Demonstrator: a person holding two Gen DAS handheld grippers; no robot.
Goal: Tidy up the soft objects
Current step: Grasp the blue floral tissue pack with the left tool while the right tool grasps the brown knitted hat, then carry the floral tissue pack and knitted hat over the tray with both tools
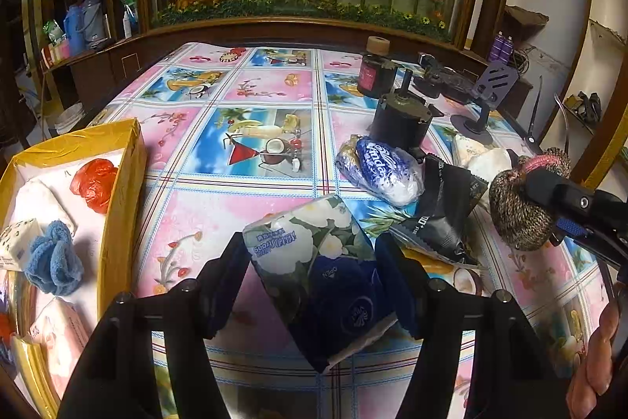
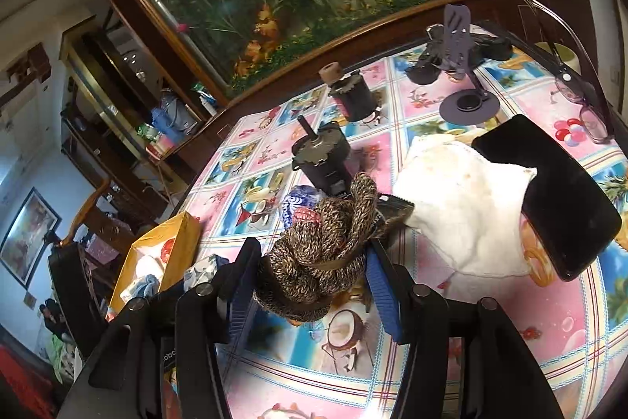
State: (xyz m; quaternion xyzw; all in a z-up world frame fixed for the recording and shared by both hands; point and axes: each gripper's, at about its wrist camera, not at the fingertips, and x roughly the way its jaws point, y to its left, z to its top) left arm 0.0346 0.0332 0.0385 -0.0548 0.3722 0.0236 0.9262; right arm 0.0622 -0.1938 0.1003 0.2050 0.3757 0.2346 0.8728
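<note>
My left gripper [image 1: 314, 262] is shut on a flowered tissue pack [image 1: 314, 262] and holds it tilted above the table. My right gripper [image 2: 314, 262] is shut on a brown knitted bundle [image 2: 325, 250]; the bundle also shows in the left wrist view [image 1: 518, 211] at the right. A yellow box [image 1: 121, 191] at the left holds a blue knitted cloth [image 1: 53, 262], a red bag [image 1: 96, 181] and white packs. A blue-and-white Vinda tissue pack [image 1: 386, 165] and a black packet [image 1: 447, 207] lie on the table. A white cloth [image 2: 459, 207] lies to the right.
A black motor [image 1: 400, 120], a dark jar [image 1: 375, 69] and a phone stand [image 1: 484, 101] stand at the back right. A black phone [image 2: 557, 195] lies on the white cloth. Glasses [image 2: 588, 112] lie at the far right. The tablecloth [image 1: 255, 128] is patterned.
</note>
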